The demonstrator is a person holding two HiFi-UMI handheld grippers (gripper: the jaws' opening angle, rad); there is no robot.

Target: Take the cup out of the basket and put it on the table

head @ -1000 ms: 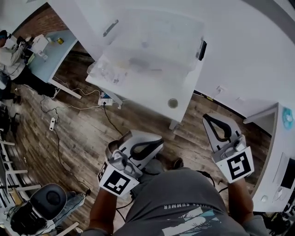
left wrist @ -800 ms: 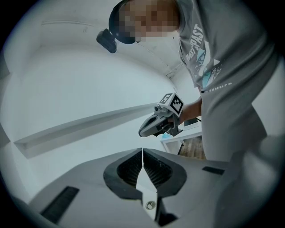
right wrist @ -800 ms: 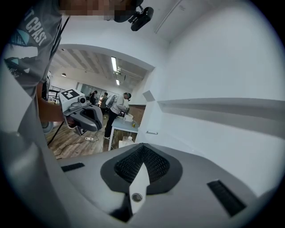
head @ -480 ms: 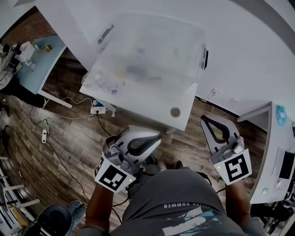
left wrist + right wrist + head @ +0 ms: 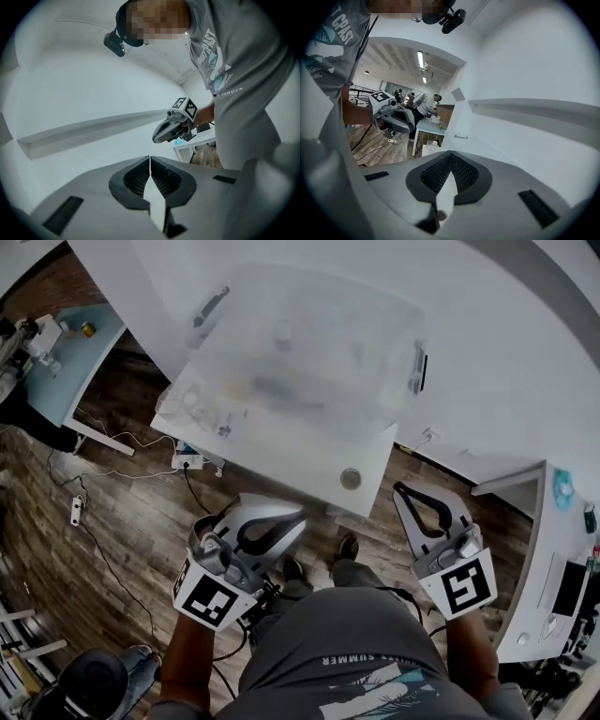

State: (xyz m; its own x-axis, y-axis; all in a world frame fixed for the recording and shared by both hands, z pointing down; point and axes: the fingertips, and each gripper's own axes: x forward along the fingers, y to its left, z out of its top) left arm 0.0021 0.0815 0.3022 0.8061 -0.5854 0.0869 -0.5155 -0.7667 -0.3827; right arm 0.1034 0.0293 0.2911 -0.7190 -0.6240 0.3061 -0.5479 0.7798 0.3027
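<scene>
left gripper [image 5: 300, 518]: grey two-jaw tool. Jaws together, nothing between them. Held low beside the person's grey shirt [image 5: 356, 643], over the floor, tips pointing at the table's near edge.
right gripper [image 5: 404, 489]: jaws also pressed together, empty. It sits just off the table's near right corner.
basket [image 5: 389, 324]: clear, cloudy plastic bin with dark side handles. It stands on the table and fills most of the top.
cup: I cannot pick it out. What lies in the basket shows only as faint blurs through the plastic.
white rectangular table [image 5: 309, 465]: a bare strip runs along the near edge in front of the basket. A small round grey disc [image 5: 351, 478] sits near the near right corner.
edges: the table's near corner falls between the two grippers. Neither tool touches the table.
right side: the edge of a second white desk [image 5: 525, 559] is close to the right gripper, so the lane between desk and table is narrow.
left side: open dark wood-plank floor [image 5: 122, 502]. A white power strip with loose cables [image 5: 183, 461] lies under the table's left end. A black office chair [image 5: 94, 681] stands well apart at lower left.
far side: a white wall [image 5: 506, 352] runs behind the table.
</scene>
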